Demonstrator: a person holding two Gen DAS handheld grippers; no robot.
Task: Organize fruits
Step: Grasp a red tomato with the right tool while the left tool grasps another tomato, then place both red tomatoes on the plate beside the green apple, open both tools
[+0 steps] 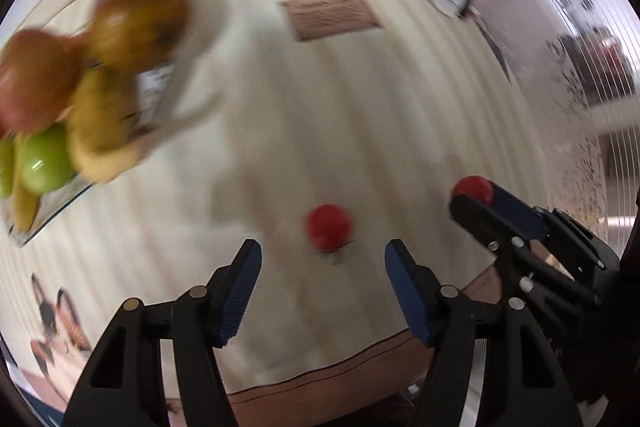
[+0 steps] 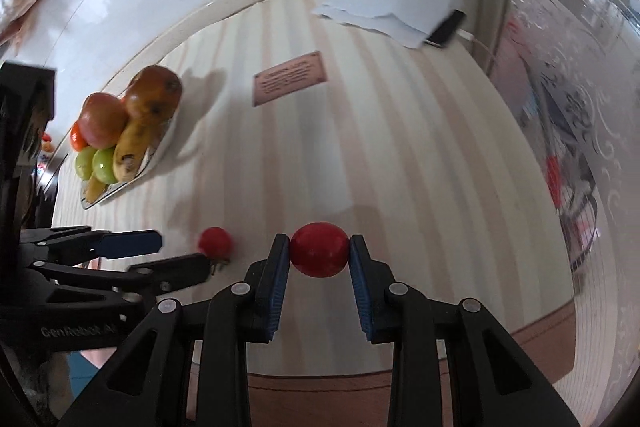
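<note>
- Small round glossy red fruit [image 2: 319,249] pinched between the blue ribbed pads of the right gripper [image 2: 319,253], just above the striped cream surface [image 2: 400,155].
- Second red fruit [image 1: 329,227], stem still on, lying on the surface ahead of the left gripper [image 1: 322,283]; jaws apart, nothing touched.
- Best kept gentle: smooth skin, probably squishy, likely to roll.
- Clear glass plate [image 2: 158,153] heaped with apples, bananas, a pear, well off to the left; presumably the drop spot.

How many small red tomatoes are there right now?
2. One tomato is clamped between the right gripper's pads. The other tomato lies on the striped tablecloth ahead of the left gripper. More may hide in the fruit plate.
</note>
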